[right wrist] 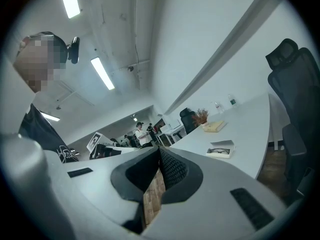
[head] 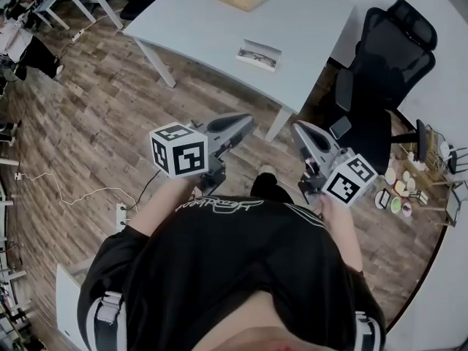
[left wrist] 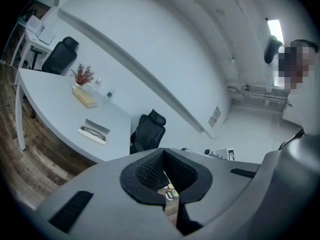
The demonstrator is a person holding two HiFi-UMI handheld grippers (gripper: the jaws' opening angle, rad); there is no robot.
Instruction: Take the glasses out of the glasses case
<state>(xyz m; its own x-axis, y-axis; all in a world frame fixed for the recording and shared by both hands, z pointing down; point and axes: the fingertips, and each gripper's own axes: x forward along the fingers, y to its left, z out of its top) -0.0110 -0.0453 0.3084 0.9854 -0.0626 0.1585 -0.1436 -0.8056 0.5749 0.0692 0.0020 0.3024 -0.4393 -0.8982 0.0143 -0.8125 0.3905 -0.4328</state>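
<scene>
Glasses case (head: 259, 55) lies open on the white table (head: 307, 20), near its front edge, with the glasses (head: 255, 53) lying inside it, seemingly folded, though they are small at this range. Both grippers are held close to the person's body, well apart from the table. The left gripper (head: 245, 123) has its jaws together on nothing, and so does the right gripper (head: 300, 128). A black office chair (head: 387, 64) stands beside the table's right end.

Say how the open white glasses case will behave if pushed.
The open white glasses case looks low and flat: likely to slide on the smooth pale table, not tip. The thin dark-framed glasses inside seem light, probably fragile.
</scene>
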